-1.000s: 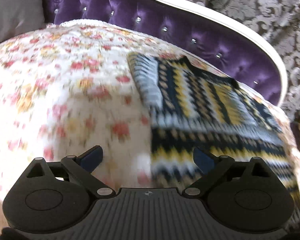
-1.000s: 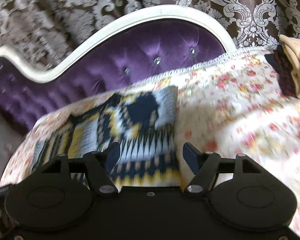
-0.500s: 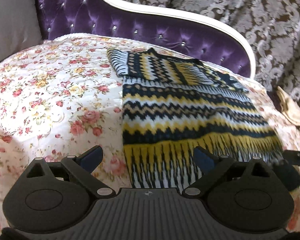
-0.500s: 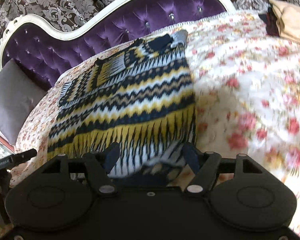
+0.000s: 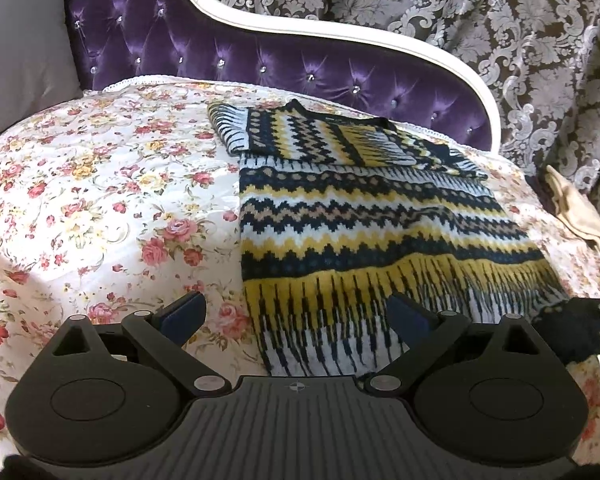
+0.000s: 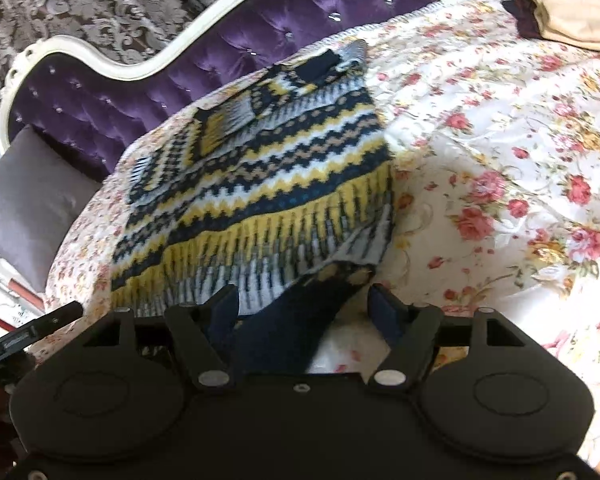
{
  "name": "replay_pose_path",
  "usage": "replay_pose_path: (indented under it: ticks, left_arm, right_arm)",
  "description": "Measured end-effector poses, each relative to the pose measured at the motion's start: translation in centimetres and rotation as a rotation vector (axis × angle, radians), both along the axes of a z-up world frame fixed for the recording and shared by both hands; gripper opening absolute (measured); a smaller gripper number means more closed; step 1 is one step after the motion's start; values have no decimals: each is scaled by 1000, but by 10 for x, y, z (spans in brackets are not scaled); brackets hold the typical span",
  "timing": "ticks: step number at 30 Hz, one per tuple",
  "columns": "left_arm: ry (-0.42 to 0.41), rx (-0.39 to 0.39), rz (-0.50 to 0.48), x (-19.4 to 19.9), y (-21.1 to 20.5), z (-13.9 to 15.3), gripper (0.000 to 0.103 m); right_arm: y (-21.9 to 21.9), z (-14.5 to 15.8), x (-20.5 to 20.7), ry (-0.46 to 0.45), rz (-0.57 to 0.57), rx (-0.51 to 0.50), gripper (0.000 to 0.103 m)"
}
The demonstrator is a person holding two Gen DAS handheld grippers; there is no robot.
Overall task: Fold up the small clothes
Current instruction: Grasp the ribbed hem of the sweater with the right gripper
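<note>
A knitted sweater (image 5: 360,224) with navy, yellow, white and tan zigzag bands lies flat on the floral bedspread (image 5: 100,184), its sleeves folded across the top. My left gripper (image 5: 298,312) is open at the sweater's near left hem corner, with the hem lying between its fingers. In the right wrist view the sweater (image 6: 260,176) fills the middle. My right gripper (image 6: 304,304) is open at the near right hem corner, where the hem is turned up and shows its navy underside (image 6: 296,320).
A purple tufted headboard (image 5: 260,64) with a white frame runs behind the bed. A grey cushion (image 6: 24,204) sits at the left. Folded beige and dark clothes (image 6: 572,8) lie at the bed's far right. Patterned curtains (image 5: 500,20) hang behind.
Both grippers have pulled back from the far end of the sweater to its near hem. Both stay open. The right hem corner is now lifted and turned up.
</note>
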State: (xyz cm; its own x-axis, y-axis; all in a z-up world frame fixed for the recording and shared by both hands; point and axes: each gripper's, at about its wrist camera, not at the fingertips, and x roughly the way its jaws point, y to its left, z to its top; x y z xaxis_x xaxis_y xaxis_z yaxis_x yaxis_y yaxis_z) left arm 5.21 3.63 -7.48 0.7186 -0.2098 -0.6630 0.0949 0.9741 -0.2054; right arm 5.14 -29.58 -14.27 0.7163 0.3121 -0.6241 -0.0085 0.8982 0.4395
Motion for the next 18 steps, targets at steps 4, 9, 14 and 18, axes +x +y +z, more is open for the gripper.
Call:
replay_pose_path:
  ticks: [4,9,14,18]
  left_arm:
    - [-2,-10,1,1,2,0,98]
    - [-4,-13,-11,2,0,1,98]
    - [-12,-4,-41,6,-3,4,98]
    - [-13,3,-67,11,-4,5,98]
  right_arm:
    - [8,2,5,-11,17,-12,53]
    - [7,1,15,11,40,34,14]
    - [-3,5,26,-2,80,248,13]
    - [-12,14,44,-36,74,406,13]
